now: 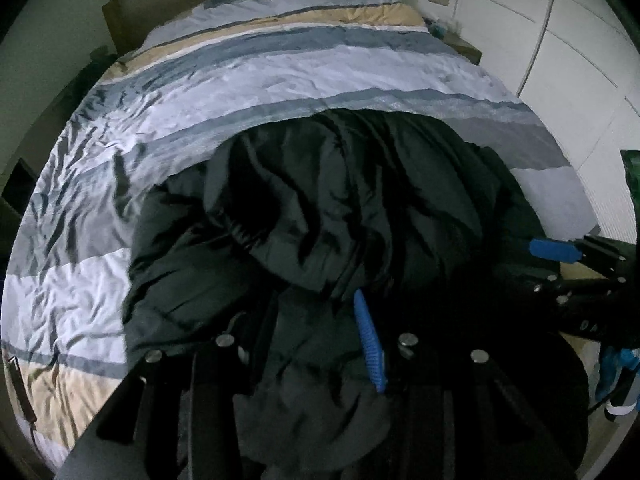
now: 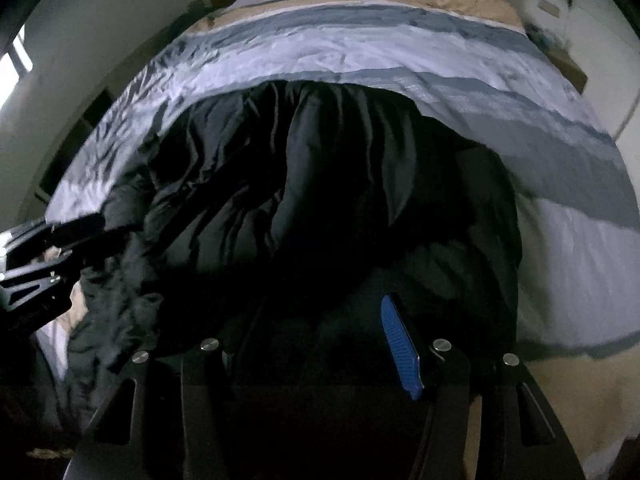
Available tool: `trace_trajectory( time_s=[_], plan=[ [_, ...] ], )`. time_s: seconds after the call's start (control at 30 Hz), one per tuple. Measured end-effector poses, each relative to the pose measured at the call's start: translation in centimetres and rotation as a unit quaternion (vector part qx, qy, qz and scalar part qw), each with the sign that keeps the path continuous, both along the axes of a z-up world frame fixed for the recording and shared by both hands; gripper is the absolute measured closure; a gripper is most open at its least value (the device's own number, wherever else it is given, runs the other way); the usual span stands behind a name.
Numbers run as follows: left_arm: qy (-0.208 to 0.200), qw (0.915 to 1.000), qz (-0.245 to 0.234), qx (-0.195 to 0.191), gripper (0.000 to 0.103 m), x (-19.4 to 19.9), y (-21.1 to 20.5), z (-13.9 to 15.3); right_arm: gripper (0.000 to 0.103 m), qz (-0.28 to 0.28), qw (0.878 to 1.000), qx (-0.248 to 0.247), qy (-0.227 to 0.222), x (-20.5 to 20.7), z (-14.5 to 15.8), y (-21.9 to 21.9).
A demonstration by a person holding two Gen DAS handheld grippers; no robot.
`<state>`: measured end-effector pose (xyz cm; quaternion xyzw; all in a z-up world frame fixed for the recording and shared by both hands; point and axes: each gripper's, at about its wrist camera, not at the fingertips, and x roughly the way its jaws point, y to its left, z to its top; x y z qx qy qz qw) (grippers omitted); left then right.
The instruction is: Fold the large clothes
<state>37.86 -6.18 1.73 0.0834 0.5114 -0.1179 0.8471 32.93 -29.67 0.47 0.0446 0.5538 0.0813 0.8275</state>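
both tools grip the black jacket (image 1: 320, 200) on the bed (image 1: 100, 280): left tool (image 1: 320, 344) on its near hem, right tool (image 2: 320, 344) beside it; its bulk lies ahead.

Black jacket (image 1: 320, 200); duvet (image 1: 280, 68) striped white, grey-blue, beige.

Each tool is a black frame of flat linkage bars joined by round silver screw heads. The left tool (image 1: 320, 340) carries a ribbed blue pad (image 1: 370, 344) on one finger, and so does the right tool (image 2: 324, 344), whose blue pad (image 2: 400, 348) is ridged crosswise.
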Motion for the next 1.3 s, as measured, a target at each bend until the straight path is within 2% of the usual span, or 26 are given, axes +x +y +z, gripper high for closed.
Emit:
trace_trajectory(
  time_s=[0.13,0.2,0.53,0.83,0.97,1.1,1.23,1.3],
  plan=[
    [-0.003,0.9999,0.010,0.006,0.061,-1.4,1.8,1.4,0.043,-0.010,1.000,0.001,-0.005,-1.7,1.7,0.0],
    [-0.004,0.9999,0.013,0.005,0.054,-1.9,2.7,2.0,0.033,-0.011,1.000,-0.002,-0.006,-2.3,2.4,-0.1],
    [-0.004,0.9996,0.019,0.019,0.052,-4.6,7.3,3.7,0.017,-0.022,1.000,-0.013,-0.017,-5.6,5.9,-1.2],
    [-0.006,0.9979,0.041,0.050,0.052,-6.8,12.1,3.5,0.007,-0.043,0.999,-0.025,0.012,-8.0,5.6,-2.9],
    [-0.006,0.9969,0.060,0.050,0.052,-7.6,14.7,3.2,0.002,-0.053,0.998,-0.029,0.024,-9.0,5.2,-3.8],
    [0.003,0.9970,0.073,0.027,0.052,-8.2,16.9,2.7,0.001,-0.064,0.997,-0.036,0.039,-9.9,4.6,-4.2],
    [0.035,0.9963,0.078,0.006,0.052,-9.0,19.8,1.4,0.001,-0.071,0.995,-0.039,0.053,-11.1,4.0,-4.7],
    [0.055,0.9944,0.090,0.000,0.042,-9.4,21.6,0.5,0.001,-0.078,0.994,-0.045,0.061,-12.0,3.8,-5.3]
  ],
)
